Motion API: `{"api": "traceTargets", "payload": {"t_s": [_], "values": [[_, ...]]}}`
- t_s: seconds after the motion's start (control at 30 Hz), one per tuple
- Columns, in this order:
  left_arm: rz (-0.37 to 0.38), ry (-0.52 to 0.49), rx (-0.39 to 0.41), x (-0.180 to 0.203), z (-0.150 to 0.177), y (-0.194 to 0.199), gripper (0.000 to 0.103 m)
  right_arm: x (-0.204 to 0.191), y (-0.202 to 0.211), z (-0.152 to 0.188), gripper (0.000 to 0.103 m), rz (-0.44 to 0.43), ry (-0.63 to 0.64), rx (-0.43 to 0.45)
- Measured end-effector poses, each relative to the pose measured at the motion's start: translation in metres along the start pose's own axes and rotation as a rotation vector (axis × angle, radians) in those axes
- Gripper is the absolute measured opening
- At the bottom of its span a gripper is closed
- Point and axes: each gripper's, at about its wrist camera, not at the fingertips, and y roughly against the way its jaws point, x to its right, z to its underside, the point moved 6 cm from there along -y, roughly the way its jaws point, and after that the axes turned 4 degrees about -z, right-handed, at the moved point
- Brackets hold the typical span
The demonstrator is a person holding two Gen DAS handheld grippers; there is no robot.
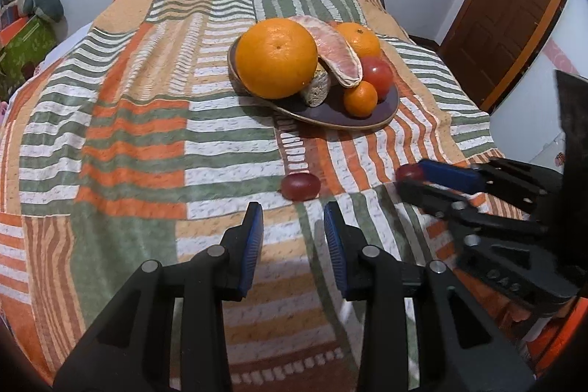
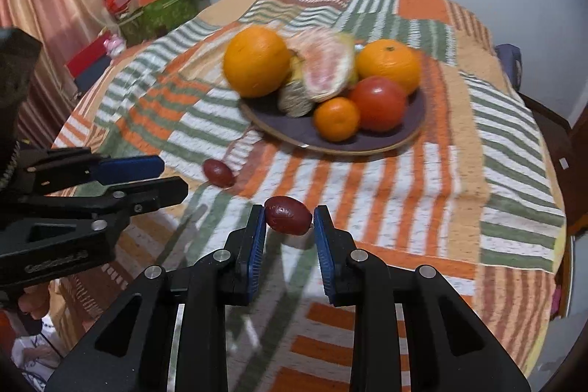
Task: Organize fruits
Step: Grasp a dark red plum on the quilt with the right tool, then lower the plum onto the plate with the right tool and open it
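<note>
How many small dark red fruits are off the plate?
2. One lies loose on the patterned cloth, just ahead of the left tongs: fruit. The other sits between the right tongs: fruit. Others may hide behind the plate's pile.

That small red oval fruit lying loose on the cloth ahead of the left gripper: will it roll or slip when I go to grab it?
The loose red fruit looks smooth, glossy and egg-shaped, so a nudge from the left gripper would probably send it rolling. The patterned cloth is soft and may damp that. The right gripper grips a similar fruit across its ends, so a pinch seems workable.
</note>
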Motion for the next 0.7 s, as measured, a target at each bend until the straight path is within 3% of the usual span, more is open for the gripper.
{"api": "traceTargets", "payload": {"t_s": [0.17, 0.37, 0.5, 0.7], "values": [[0.023, -0.001, -0.036, 0.005, -0.006, -0.018, 0.035, 0.023, 0.008, 0.0, 0.025, 0.027, -0.041, 0.017], [-0.01, -0.034, -0.042, 0.011, -0.007, -0.031, 0.034, 0.04, 0.012, 0.0, 0.025, 0.034, -0.074, 0.031], [-0.014, -0.019, -0.029, 0.006, -0.009, -0.033, 0.023, 0.044, 0.011, -0.001, 0.025, 0.031, -0.078, 0.036], [-0.007, -0.019, -0.016, 0.003, -0.01, -0.026, 0.022, 0.047, 0.008, -0.005, 0.025, 0.023, -0.081, 0.035]]}}
